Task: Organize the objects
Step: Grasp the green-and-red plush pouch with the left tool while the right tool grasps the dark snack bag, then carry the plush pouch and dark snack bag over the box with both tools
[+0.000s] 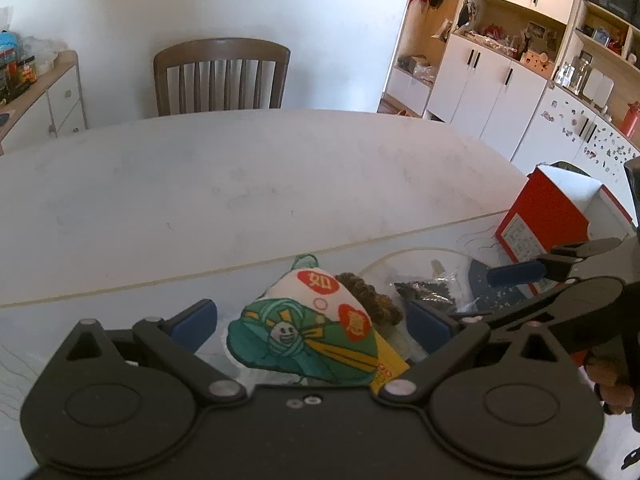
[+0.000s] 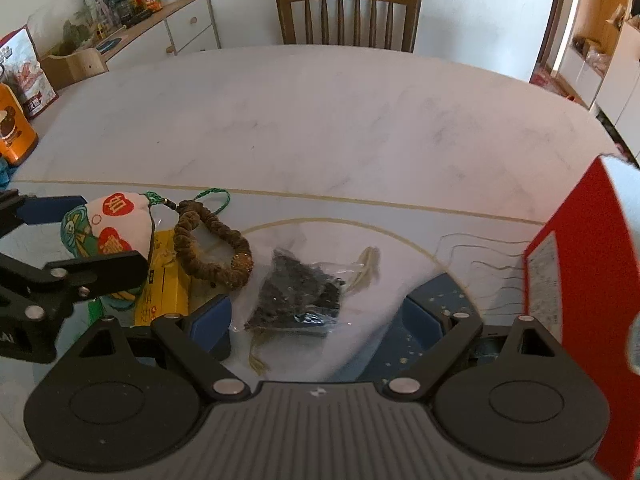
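Observation:
A white and green plush sachet [image 1: 304, 332] with red patches lies on a yellow card [image 1: 390, 364] on the table. My left gripper [image 1: 312, 322] stands open around the sachet, a blue pad on each side with small gaps. In the right wrist view the left gripper [image 2: 112, 232] straddles the sachet [image 2: 108, 224]. A brown bead bracelet [image 2: 212, 248] lies just right of the sachet. Further right is a clear bag of dark bits [image 2: 300, 292], which sits between the spread fingers of my open right gripper [image 2: 318, 322].
A red box [image 2: 580, 280] stands open-topped at the table's right edge, close to the right gripper. A dark blue speckled piece [image 2: 440, 292] lies under the right finger. The white marble table [image 2: 320, 120] stretches to a wooden chair [image 2: 348, 16]. Cabinets line both sides.

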### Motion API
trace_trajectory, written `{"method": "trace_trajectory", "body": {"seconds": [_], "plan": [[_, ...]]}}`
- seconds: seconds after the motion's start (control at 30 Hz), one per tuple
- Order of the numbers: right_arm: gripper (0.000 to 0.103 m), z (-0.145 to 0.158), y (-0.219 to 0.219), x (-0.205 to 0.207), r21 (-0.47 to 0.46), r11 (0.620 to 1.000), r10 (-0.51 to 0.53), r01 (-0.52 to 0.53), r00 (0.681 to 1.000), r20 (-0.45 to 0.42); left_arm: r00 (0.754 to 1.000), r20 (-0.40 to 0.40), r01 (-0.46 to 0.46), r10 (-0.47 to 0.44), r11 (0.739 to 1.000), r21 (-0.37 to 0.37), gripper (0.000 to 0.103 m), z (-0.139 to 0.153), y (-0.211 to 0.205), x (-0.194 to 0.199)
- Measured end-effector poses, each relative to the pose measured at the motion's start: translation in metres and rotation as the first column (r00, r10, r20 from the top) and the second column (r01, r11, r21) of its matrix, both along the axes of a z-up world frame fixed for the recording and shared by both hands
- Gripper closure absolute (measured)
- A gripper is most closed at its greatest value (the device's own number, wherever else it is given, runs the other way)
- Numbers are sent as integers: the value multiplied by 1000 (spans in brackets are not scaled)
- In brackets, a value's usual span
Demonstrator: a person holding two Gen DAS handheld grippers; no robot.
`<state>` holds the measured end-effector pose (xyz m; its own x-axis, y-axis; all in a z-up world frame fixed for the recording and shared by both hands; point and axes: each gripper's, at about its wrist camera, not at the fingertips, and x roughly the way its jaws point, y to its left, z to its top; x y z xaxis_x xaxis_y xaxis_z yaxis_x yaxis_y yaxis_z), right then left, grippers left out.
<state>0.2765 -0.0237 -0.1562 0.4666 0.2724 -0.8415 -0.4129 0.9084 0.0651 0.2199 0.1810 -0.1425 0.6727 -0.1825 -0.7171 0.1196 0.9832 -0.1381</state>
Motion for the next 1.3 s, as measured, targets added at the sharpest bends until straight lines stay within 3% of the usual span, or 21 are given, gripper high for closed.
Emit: {"method": "trace_trajectory", "body": {"seconds": [0.17,0.27,0.4,0.57,0.8,1.03,1.3], "plan": [[15,-7,9,1,-7,1000,15,-15,1000,-4,1000,-24,-10,11,1000,21,13,-8,-1,4],[24,-10,11,2,-8,1000,24,-24,1000,-6,1000,-28,-8,9,999,31,20,-10,0,5],[36,-12,11,2,-12,1000,21,-22,1000,-14,1000,-26,-1,1,1000,16,30,-7,2,5],[42,-10,13,-3,-22,999,30,-30,1000,-1,1000,-30,2,-3,1000,-17,36,-4,5,3],[68,-4,11,-9,-23,999,34,-34,999,11,1000,-29,-8,7,999,-35,40,6,8,-2],[71,13,1,-16,5,1000,8,-8,1000,23,999,-15,-30,29,997,-74,40,29,11,-11],[71,53,-28,-40,69,997,-23,20,999,39,1000,7,-20,21,994,-107,40,69,5,-28]]}}
